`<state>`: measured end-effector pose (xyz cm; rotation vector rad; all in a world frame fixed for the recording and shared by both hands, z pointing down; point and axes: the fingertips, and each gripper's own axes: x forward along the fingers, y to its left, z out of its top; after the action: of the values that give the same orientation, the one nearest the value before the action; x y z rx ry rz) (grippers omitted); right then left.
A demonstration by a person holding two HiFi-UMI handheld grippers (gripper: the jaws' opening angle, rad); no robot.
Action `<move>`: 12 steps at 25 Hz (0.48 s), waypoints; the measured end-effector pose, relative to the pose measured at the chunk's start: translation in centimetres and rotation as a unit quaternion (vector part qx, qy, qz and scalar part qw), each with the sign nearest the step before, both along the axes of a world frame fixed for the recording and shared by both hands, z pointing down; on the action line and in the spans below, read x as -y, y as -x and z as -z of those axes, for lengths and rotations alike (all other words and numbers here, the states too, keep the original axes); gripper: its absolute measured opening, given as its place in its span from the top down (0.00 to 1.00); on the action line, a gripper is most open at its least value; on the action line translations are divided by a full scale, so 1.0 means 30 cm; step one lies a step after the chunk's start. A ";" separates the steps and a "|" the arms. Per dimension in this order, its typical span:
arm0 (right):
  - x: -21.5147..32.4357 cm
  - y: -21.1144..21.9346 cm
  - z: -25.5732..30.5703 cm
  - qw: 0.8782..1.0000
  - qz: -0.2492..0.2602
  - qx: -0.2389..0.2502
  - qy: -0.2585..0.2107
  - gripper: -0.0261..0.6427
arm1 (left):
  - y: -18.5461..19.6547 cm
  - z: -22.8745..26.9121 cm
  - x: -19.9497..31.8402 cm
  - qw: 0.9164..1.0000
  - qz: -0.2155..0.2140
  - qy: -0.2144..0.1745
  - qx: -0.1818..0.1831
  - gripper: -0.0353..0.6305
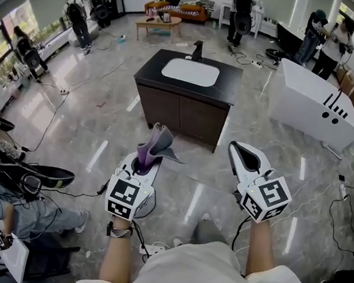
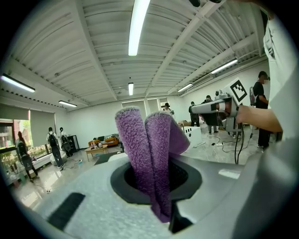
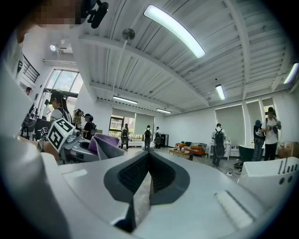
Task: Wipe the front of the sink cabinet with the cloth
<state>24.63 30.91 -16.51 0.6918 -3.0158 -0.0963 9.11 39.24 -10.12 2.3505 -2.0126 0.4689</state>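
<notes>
Floor point(image 1: 104, 131): shiny and grey, with wide open room between the person and the cabinet. Cables lie off to the sides.
Sink cabinet point(image 1: 186, 111): stands alone ahead. Its brown front faces us, with free room round every edge.
White box point(image 1: 309, 103): right of the cabinet, apart from it.
Left gripper point(image 1: 146, 160): fingers clamped on the cloth, well away from the cabinet front.
Right gripper point(image 1: 241, 151): fingers together, holding nothing.
Cloth point(image 1: 154, 143): purple, folded, sticking up out of the left fingers.

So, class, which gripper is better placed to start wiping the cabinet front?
Left: the left gripper is shut on the purple cloth; the right gripper is shut and empty. Both hang short of the sink cabinet.
</notes>
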 end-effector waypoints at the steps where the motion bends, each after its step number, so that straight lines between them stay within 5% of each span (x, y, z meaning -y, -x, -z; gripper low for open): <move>1: -0.004 0.013 0.001 1.000 0.000 0.001 0.000 0.95 | 0.015 0.002 -0.004 1.000 0.002 -0.001 0.000 0.87; 12: 0.150 0.182 0.007 0.999 0.021 0.038 0.024 0.95 | 0.173 -0.036 0.095 1.000 0.022 0.007 -0.003 0.87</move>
<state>19.18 26.42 -16.72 0.6426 -3.0950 0.0015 3.93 36.39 -9.04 2.2911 -2.0471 0.4715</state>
